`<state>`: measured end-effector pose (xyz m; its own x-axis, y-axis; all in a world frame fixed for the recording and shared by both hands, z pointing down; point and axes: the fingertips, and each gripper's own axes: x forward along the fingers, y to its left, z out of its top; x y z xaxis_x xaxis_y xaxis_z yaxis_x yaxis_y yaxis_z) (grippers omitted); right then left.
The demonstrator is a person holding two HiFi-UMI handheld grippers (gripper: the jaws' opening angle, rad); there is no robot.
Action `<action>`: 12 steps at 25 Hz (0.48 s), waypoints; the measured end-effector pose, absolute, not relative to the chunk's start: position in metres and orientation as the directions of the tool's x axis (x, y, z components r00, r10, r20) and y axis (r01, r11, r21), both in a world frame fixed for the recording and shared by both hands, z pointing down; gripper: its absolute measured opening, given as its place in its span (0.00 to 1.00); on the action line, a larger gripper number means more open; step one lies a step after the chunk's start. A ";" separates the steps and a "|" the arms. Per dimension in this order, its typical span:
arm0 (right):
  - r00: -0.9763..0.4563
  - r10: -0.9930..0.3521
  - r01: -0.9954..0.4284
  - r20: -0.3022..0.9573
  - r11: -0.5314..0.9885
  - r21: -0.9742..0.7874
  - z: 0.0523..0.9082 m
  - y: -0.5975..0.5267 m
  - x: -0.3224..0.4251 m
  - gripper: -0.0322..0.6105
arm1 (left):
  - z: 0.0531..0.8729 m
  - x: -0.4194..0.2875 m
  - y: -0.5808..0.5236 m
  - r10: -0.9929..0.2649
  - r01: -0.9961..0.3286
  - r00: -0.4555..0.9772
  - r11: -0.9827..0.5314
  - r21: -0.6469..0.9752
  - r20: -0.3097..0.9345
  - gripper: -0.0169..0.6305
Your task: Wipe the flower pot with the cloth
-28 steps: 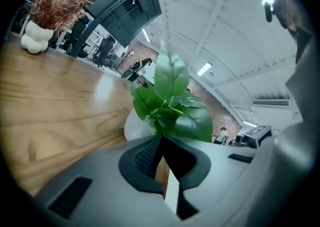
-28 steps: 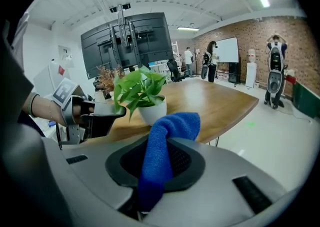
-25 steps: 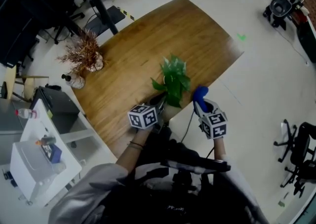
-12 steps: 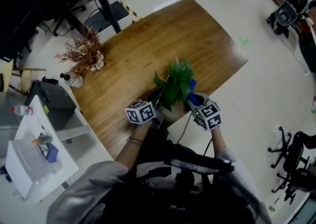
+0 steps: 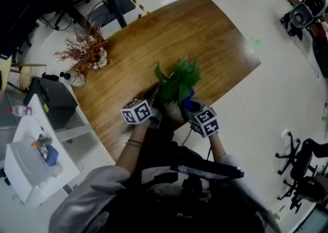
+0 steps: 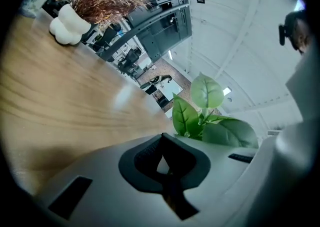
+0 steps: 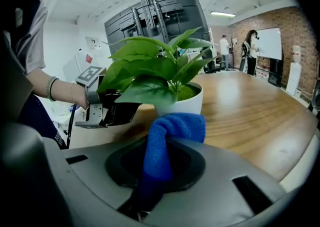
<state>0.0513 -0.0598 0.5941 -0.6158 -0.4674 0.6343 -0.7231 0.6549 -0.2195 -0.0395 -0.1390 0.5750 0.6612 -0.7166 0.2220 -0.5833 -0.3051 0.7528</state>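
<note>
In the head view, the flower pot [image 5: 175, 110] is seen on the wooden bench [image 5: 205, 37], near the edge closest to the person. Its green leaves [image 5: 177, 83] are spread over it. The left claw [image 5: 154, 98] is placed at the left side of the pot and the right claw [image 5: 192, 110] at its right side, both very close to it. A blue cloth [image 5: 188, 101] is noticed between the right claw and the pot. A dried plant [image 5: 84, 52] is set well apart from the pot, far to its left.

In the left gripper view, the left claw [image 6: 162, 163] is clenched. Its dark pads are pressed nearly together, and only a thin pale sliver, of the same white as the pot, is caught between them. The leaves [image 6: 200, 116] are seen just behind the claw, and the rest of the pot is hidden by the gripper's body. The dried plant in its white vase [image 6: 67, 23] is seen far beyond the pot.

In the right gripper view, the right claw [image 7: 157, 166] is closed on the cloth [image 7: 165, 141], which is held upright between the jaws. The upper end of the cloth is folded over toward the lower wall of the pot [image 7: 182, 103]. Whether the wall is touched cannot be told with certainty. The pot is seen upright on the bench. At the pot's left side the left claw [image 7: 125, 111] is seen under the leaves, at the rim, with a wrist [image 7: 65, 93] behind it.
</note>
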 end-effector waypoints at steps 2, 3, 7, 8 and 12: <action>-0.613 -0.473 -0.728 0.633 0.650 -0.219 0.590 -0.058 0.060 0.15 | 0.575 -0.036 -0.131 -0.690 -0.594 0.681 -0.324 0.736 0.246 0.04; -0.606 -0.479 -0.732 0.635 0.648 -0.211 0.586 -0.057 0.068 0.15 | 0.576 -0.032 -0.125 -0.671 -0.599 0.694 -0.337 0.727 0.261 0.04; -0.544 -0.524 -0.758 0.655 0.642 -0.115 0.574 -0.072 0.107 0.15 | 0.574 -0.015 -0.106 -0.604 -0.609 0.738 -0.403 0.683 0.302 0.04; -0.530 -0.538 -0.761 0.656 0.643 -0.087 0.570 -0.080 0.115 0.15 | 0.574 -0.011 -0.104 -0.594 -0.609 0.744 -0.415 0.676 0.305 0.04; -0.535 -0.562 -0.738 0.631 0.674 -0.026 0.555 -0.112 0.120 0.15 | 0.577 0.005 -0.101 -0.577 -0.606 0.755 -0.434 0.667 0.312 0.04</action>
